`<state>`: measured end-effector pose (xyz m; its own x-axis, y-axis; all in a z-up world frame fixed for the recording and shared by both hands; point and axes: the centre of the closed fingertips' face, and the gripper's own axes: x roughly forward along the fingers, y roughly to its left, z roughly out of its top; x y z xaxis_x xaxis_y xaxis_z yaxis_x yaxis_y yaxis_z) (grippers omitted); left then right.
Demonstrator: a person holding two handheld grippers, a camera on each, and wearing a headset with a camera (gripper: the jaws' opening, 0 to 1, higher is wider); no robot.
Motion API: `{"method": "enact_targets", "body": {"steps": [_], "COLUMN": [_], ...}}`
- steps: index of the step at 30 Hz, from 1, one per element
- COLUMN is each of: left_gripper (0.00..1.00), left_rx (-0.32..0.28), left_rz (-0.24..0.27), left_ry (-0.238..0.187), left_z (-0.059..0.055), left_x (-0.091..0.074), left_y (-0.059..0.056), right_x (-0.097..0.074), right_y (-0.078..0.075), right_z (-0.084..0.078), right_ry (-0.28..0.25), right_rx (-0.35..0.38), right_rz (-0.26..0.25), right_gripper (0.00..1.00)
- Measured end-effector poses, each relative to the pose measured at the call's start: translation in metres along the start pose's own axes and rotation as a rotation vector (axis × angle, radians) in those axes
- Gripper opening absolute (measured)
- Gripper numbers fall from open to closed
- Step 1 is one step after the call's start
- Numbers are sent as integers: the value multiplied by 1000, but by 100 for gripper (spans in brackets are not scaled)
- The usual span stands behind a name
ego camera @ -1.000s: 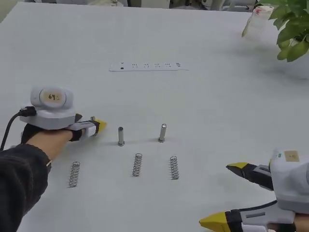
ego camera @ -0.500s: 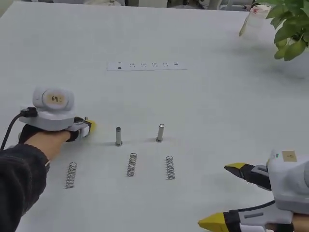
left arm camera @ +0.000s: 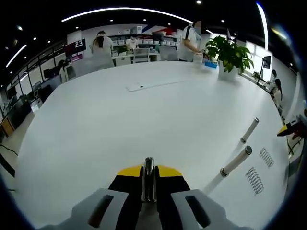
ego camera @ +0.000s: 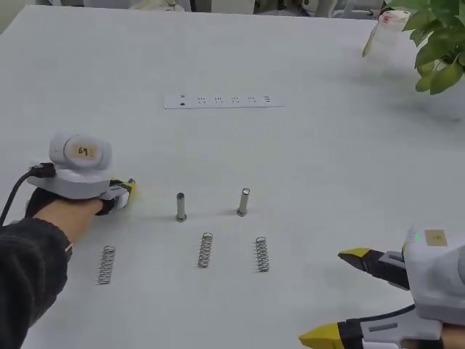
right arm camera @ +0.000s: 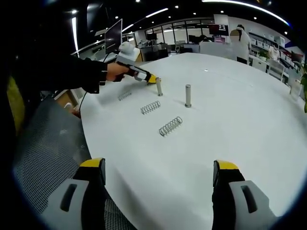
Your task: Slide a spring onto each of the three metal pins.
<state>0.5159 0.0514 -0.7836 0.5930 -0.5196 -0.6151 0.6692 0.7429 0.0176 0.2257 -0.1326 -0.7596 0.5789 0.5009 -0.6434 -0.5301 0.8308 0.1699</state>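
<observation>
Two metal pins stand upright on the white table, one (ego camera: 181, 206) left of the other (ego camera: 244, 201). In front of them lie three springs: left (ego camera: 107, 264), middle (ego camera: 205, 249) and right (ego camera: 261, 254). My left gripper (ego camera: 125, 192) rests left of the pins, shut on a third metal pin (left arm camera: 149, 178) that stands up between its yellow tips. The standing pins (left arm camera: 236, 162) (left arm camera: 249, 130) lie to its right. My right gripper (ego camera: 336, 296) hovers open at the near right with nothing between its jaws; it (right arm camera: 158, 167) faces the springs (right arm camera: 170, 126) (right arm camera: 150, 107) and pins (right arm camera: 188, 95).
A white power strip (ego camera: 224, 100) lies farther back in the middle. A potted plant (ego camera: 439, 43) and a clear cup (ego camera: 383, 29) stand at the far right corner. The table edge (right arm camera: 103, 143) drops to a grated floor near my right gripper.
My left gripper has drawn back to the left, away from the standing pins, with the pin still in its jaws. The right gripper has barely moved.
</observation>
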Motion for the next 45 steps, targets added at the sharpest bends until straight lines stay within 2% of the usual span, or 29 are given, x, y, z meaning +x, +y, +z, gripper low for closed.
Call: {"method": "enact_targets", "body": {"steps": [9, 11, 12, 15, 19, 23, 30, 40, 45], "left_gripper": [4, 3, 2, 0, 0, 0, 0, 0, 0], "left_rx": [18, 39, 71, 87, 61, 61, 45, 15, 11], "left_rz": [-5, -9, -8, 2, -2, -3, -4, -7, -8], "left_ry": [0, 5, 8, 16, 21, 26, 4, -19, -31], "left_z": [3, 3, 4, 6, 4, 3, 5, 0, 3], "left_x": [4, 4, 5, 6, 4, 0, -11, -31, -38], "left_y": [-1, -4, -5, -6, -6, -6, -5, -7, -7], "right_x": [0, -1, -1, -1, -1, -1, 2, 3, 3], "right_y": [-1, -2, -2, -1, -2, -2, 0, 4, 6], "right_z": [-2, -2, -3, -2, -1, -1, 1, 7, 9], "right_ry": [3, 4, 4, 3, -2, -5, -7, -20, -23], "right_rx": [6, 8, 9, 9, 8, 8, 3, -19, -28], "right_rz": [-2, -3, -3, -2, -4, -4, 5, 16, 21], "right_gripper": [92, 91, 91, 91, 91, 91, 91, 91, 91]}}
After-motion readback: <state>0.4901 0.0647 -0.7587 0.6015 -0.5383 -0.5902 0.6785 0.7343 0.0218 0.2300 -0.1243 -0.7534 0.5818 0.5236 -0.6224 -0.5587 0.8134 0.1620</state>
